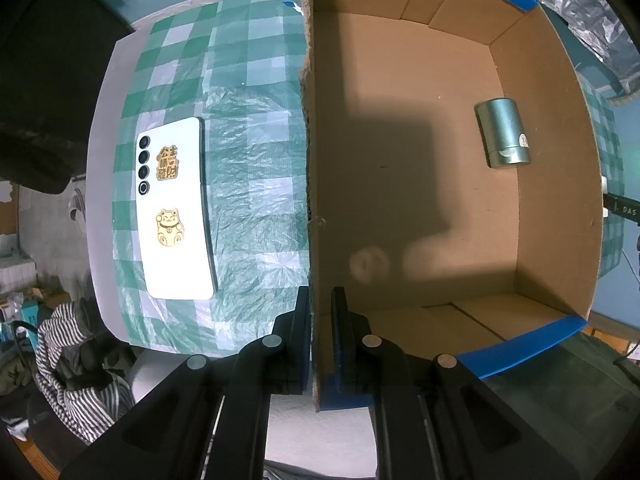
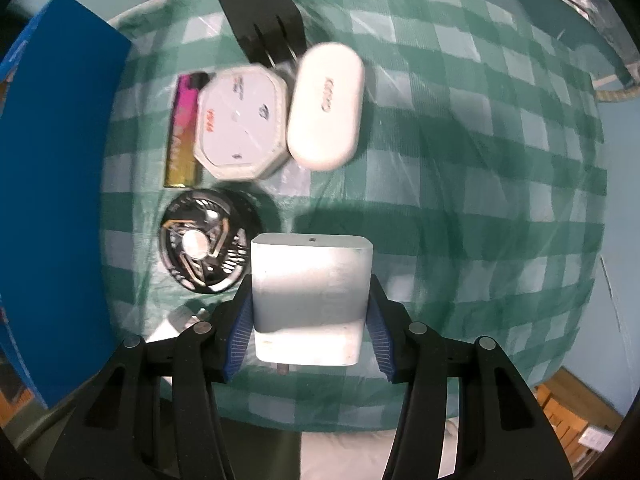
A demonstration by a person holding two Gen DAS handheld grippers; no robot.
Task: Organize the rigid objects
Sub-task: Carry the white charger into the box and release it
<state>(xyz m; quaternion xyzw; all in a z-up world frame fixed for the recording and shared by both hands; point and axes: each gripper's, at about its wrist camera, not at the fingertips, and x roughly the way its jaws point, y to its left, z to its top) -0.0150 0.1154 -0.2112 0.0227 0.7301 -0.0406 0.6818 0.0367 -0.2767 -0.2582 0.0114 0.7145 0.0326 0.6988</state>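
- Left wrist view: left gripper (image 1: 320,320) at bottom centre is clamped on the near wall of the open brown cardboard box with blue outer skin (image 1: 560,184). One finger sits outside the wall, one inside, and the jaws are nearly closed on the thin board. My read: it's pinning the box so it won't slide during drop-offs.
- Box fills the right half of the frame. Only a pale green metal cylinder tin (image 1: 505,133) is inside, lying on its side near the right wall.
- Left of the box, a white phone with gold lucky-cat stickers (image 1: 174,208) lies back-up on the green-and-white checked plastic tablecloth (image 1: 256,80), well apart from the gripper and not yet sorted.
- Right wrist view: right gripper (image 2: 310,320) at lower centre is clenched on a white square power adapter (image 2: 310,280), with a blue ribbed pad on each side face. Jaws stand mid-width because the block is wide.
- Adapter looks lifted off the cloth, judging by the shadow under it. Frame is motion-blurred.
- Still on the cloth, upper left: black round speaker driver (image 2: 204,248), white octagonal box (image 2: 242,124), white oval case (image 2: 326,108), pink-and-gold lighter (image 2: 184,132), black plug block (image 2: 264,20).
- Blue box wall sits at the left edge, the likely destination.
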